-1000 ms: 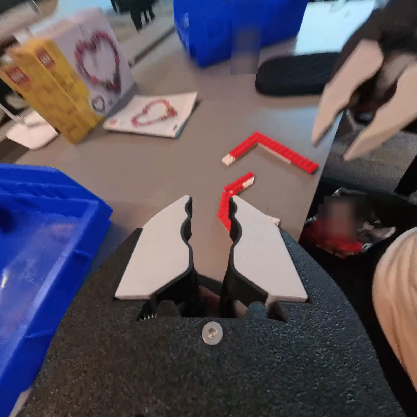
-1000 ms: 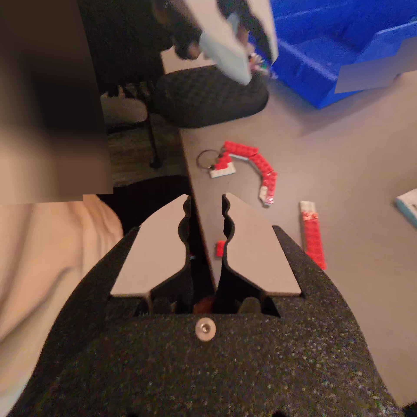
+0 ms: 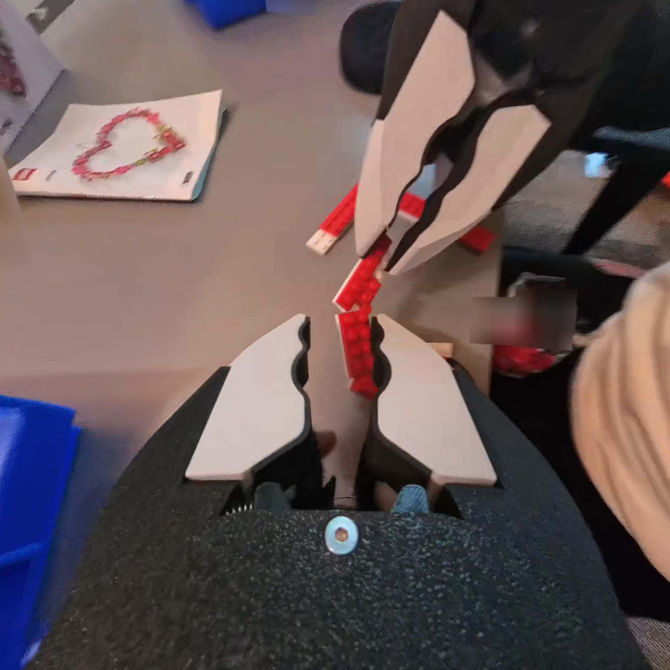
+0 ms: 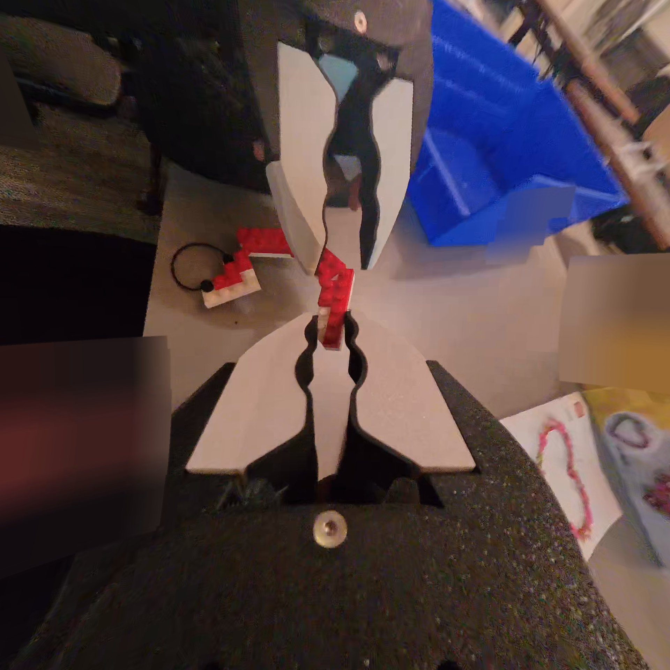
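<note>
The curved red brick strip lies at mid-frame on the grey worktop, one end between the parted fingers of the left gripper, against its right finger. The right gripper is closed on the strip's other end. A second red brick piece with a black ring lies left of it. A blue bin stands upper right; a booklet lies upper left.
</note>
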Demonstrator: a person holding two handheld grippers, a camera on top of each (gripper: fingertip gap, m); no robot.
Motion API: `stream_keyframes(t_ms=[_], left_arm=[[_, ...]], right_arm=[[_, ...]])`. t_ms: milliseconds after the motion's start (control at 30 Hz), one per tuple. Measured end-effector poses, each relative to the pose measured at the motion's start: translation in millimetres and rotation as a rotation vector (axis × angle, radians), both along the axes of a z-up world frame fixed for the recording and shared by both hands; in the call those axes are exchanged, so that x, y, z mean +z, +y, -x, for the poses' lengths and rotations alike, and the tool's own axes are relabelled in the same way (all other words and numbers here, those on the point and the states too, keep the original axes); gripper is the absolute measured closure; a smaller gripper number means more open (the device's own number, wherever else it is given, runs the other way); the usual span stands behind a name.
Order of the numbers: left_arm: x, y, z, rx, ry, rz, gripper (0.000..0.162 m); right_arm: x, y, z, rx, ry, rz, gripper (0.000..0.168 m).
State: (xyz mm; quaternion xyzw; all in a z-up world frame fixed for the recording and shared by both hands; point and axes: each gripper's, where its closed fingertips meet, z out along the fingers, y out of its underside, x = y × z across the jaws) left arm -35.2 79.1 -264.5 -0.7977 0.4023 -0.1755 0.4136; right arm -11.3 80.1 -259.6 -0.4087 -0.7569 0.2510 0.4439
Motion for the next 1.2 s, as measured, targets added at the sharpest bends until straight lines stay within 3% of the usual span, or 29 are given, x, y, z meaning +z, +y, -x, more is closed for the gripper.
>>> stream_keyframes(t_ms=[33,233,400,500,600,733,933,1100,1200], left_arm=[[1.9,-5.5,-3.9,-0.040,-0.029,0.009,0.133],[0.3,-16.5,-14.6,-0.132,-0.036,-0.071,0.143],[23.0,-15.7,-5.8,-0.027,0.016,-0.314,0.144],[24.2,-21.5,-5.1,0.016,0.080,-0.343,0.144],[21.5,-26.5,-8.4,0.034,0.106,-0.284,0.144],[17.8,-27.3,-13.0,0.093,0.056,-0.109,0.144],[18.1,-23.6,-16.6,0.174,0.085,-0.092,0.144],[17.6,-24.1,-18.6,0.180,0.229,-0.179,0.147],[17.2,-22.4,-17.2,0.195,0.151,-0.129,0.150]], right_arm=[[6.5,-4.5,-0.2,0.026,0.045,-0.035,0.154],[17.4,-14.3,-0.3,0.066,0.101,-0.005,0.160],[40.8,-11.6,-9.7,-0.011,0.225,0.225,0.154],[46.8,-15.4,-12.8,-0.020,0.231,0.291,0.155],[57.5,-24.8,-8.5,0.011,0.276,0.090,0.155],[40.3,-32.8,6.5,-0.016,0.131,-0.126,0.155],[35.0,-29.5,14.9,-0.093,0.081,-0.207,0.158],[24.1,-25.7,12.2,-0.113,-0.009,-0.237,0.158],[23.9,-24.5,12.1,-0.108,-0.004,-0.270,0.159]])
